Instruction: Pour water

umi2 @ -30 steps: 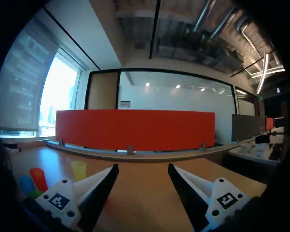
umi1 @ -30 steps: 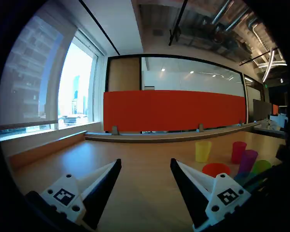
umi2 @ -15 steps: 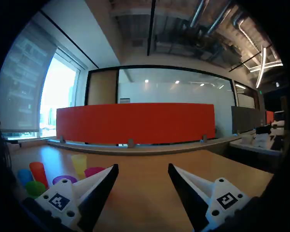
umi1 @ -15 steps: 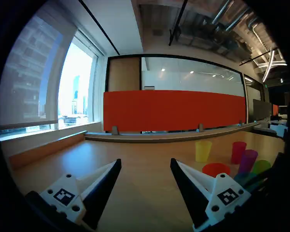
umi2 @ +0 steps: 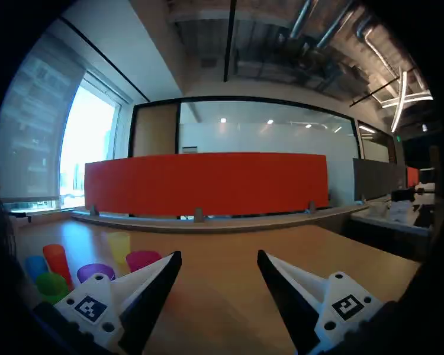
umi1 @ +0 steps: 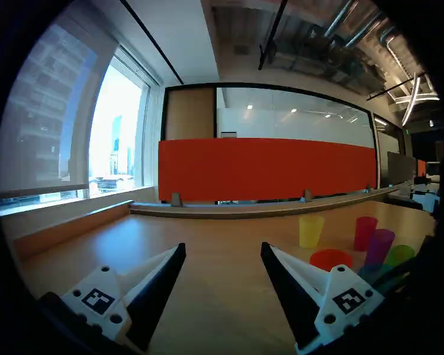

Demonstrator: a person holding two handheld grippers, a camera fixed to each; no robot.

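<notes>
**Left gripper view**
- Window (umi1: 118,148): far left, bright daylight.
- Surface (umi1: 163,231): light wood, running back to a raised ledge.
- Left gripper (umi1: 222,245): fingers spread wide and released, nothing between them, over bare surface.
- Orange partition (umi1: 263,168): upright panel along the far edge of the surface.
- Yellow cup (umi1: 311,231): upright, right of the gripper, standing apart from the other cups.
- Orange cup (umi1: 331,259): mouth up, just beyond the right finger.
- Pink cup (umi1: 365,232): upright, right of the yellow cup.
- Purple cup (umi1: 380,245): upright, just in front of the pink cup and overlapping it.
- Green cup (umi1: 399,254): at the right edge, just beside the purple cup; its base is hidden.

**Right gripper view**
- Blue cup (umi2: 35,266): far left, outermost of the cup group. The group sits low at the left, with its nearest cups partly behind the left finger.
- Right gripper (umi2: 219,253): fingers wide apart and empty, over bare surface well right of the cups.
- Neighbouring desk (umi2: 393,219): far right, carrying items too small to identify.
</notes>
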